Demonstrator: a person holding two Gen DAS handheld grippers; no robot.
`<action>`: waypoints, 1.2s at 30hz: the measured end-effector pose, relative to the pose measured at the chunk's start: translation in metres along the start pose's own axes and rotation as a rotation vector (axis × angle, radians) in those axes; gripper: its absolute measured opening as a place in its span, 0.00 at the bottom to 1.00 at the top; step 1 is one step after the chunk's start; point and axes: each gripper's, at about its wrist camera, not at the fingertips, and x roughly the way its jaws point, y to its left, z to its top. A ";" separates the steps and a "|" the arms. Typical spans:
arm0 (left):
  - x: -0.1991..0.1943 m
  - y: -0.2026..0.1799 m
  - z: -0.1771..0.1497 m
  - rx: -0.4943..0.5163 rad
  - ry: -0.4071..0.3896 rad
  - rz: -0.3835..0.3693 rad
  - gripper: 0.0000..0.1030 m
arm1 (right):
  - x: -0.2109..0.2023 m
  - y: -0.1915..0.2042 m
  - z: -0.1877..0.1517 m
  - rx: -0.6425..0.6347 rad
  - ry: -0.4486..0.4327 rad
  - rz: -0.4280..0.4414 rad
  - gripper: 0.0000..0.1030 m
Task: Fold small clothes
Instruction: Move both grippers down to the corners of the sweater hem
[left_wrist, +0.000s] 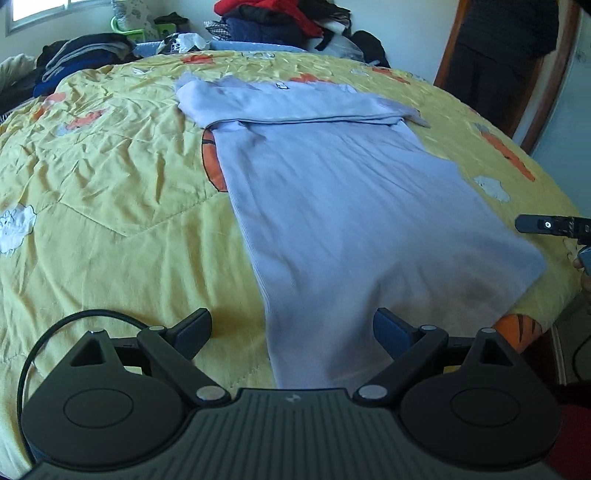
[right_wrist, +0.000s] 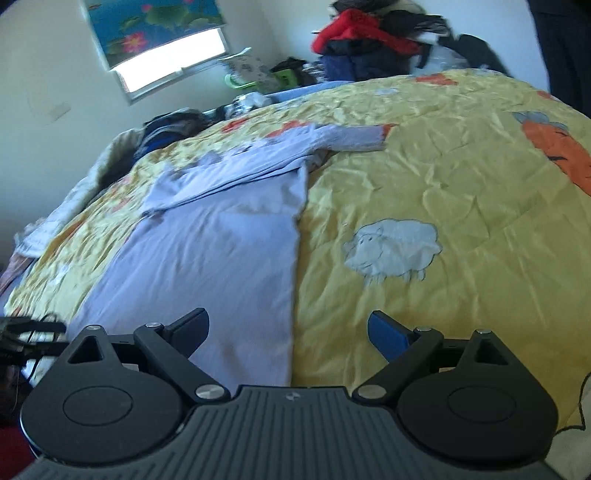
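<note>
1. At the far left of the left wrist view, a stack of dark folded clothes (left_wrist: 85, 55) sits at the far edge of the bed, beside a yellow quilt (left_wrist: 110, 177) printed with orange and white animal shapes.
2. The left gripper (left_wrist: 291, 328) hovers low over the near edge of the quilt with its fingers (left_wrist: 192, 328) spread wide and holding nothing; the near left hem of the shirt lies between them.
3. A pale lilac long-sleeved shirt (left_wrist: 332, 184) lies flat in the middle of the bed, its body running away from the camera and its sleeves folded across the top.
4. Behind the shirt, a heap of red, navy and black clothes (left_wrist: 273, 18) rises at the far side of the bed.
5. The right gripper (right_wrist: 288, 332) hangs over the shirt's near right edge with its fingers (right_wrist: 388, 336) wide apart and empty; the left one is over the fabric, the right one over bare quilt.
6. In the right wrist view, a white sheep print (right_wrist: 391, 247) lies on the quilt just right of the shirt.
</note>
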 end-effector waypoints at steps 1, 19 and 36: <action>0.000 -0.001 -0.001 0.003 0.001 -0.005 0.93 | -0.001 0.001 -0.002 -0.021 0.008 0.012 0.91; -0.001 -0.008 -0.011 0.108 0.009 -0.198 1.00 | -0.019 -0.028 -0.013 0.070 0.134 0.324 0.71; -0.008 0.013 -0.011 -0.050 0.023 -0.333 0.99 | -0.004 -0.020 -0.013 0.136 0.163 0.449 0.69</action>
